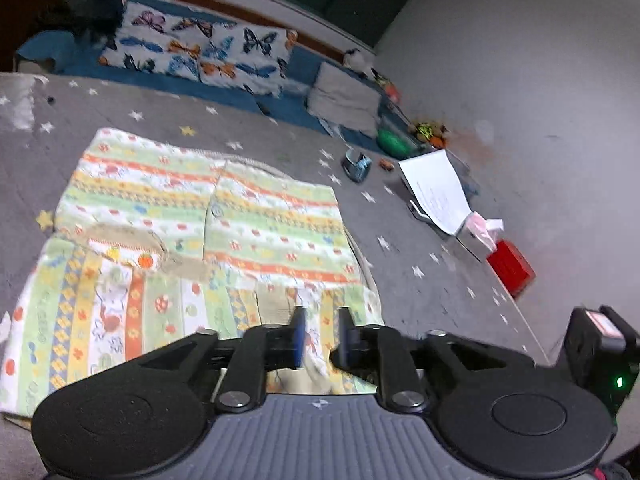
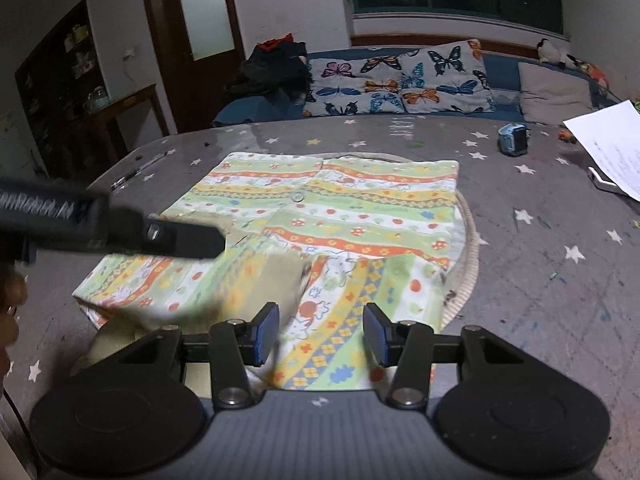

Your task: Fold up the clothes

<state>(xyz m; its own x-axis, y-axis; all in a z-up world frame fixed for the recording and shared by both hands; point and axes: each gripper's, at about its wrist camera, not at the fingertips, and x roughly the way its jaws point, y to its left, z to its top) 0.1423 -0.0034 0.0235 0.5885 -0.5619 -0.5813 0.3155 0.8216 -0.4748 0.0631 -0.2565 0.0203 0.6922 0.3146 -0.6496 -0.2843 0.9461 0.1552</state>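
Note:
A striped garment in green, orange, yellow and white (image 1: 208,224) lies partly folded on the grey star-patterned surface (image 1: 420,240); it also shows in the right wrist view (image 2: 340,216). My left gripper (image 1: 322,336) is over its near edge, jaws narrowly apart, with a fold of cloth between the pads. My right gripper (image 2: 322,334) is open above the garment's near right part. The left gripper shows as a blurred black bar (image 2: 120,232) over the garment's left side in the right wrist view.
Butterfly-print pillows (image 2: 400,80) and a grey cushion (image 2: 554,92) lie on a blue mattress behind. A small blue device (image 2: 513,140), white paper (image 2: 612,148), a red box (image 1: 512,268) and toys sit at the right. Dark clothes pile (image 2: 276,68) at the back left.

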